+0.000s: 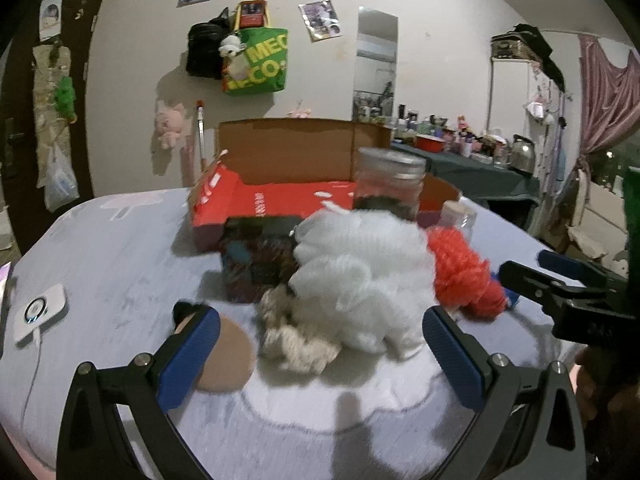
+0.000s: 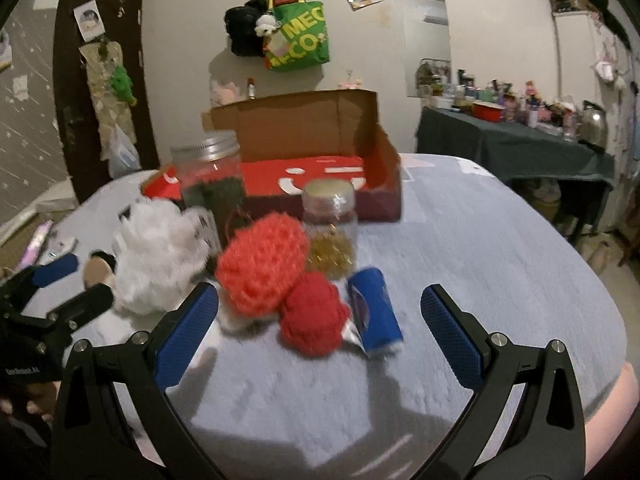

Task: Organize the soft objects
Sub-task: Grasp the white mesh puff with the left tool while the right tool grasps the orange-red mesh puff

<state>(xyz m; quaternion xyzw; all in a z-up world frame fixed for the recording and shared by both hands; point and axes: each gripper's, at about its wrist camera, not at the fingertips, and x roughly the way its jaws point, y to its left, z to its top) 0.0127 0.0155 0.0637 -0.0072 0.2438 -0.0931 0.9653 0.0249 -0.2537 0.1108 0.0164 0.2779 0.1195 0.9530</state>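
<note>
Both grippers hang just above the near edge of the pale blue bedcover (image 2: 460, 240), jaws spread wide and holding nothing. That reads as a pause before a pick rather than mid-carry. The left gripper (image 1: 320, 344) faces the left part of the heap, with the beige knitted piece (image 1: 298, 344) lying almost between its fingers and the flat tan disc (image 1: 224, 356) touching its left pad. The right gripper (image 2: 320, 320) faces the right part of the heap, with the dark red yarn ball (image 2: 314, 314) nearest its opening.

Just beyond, the soft things sit bunched together mid-bed, probably so that either hand can reach them: the white fluffy bundle (image 1: 360, 276) on the left, the orange knitted ball (image 2: 262, 264) resting against the dark red one, and a blue wrapped roll (image 2: 374, 306) leaning at their right. A dark patterned box (image 1: 258, 260) stands left of the white bundle.

Behind the pile stand two jars, upright so they stay out of the way: a tall metal-lidded jar (image 2: 212, 184) with dark contents and a smaller jar (image 2: 330, 228) holding something gold.

Farthest on the bed, the open red cardboard box (image 2: 384, 168) lies with its lid flap raised. It looks empty, so I judge it the likely place for the soft things, none of which is in it yet.
</note>
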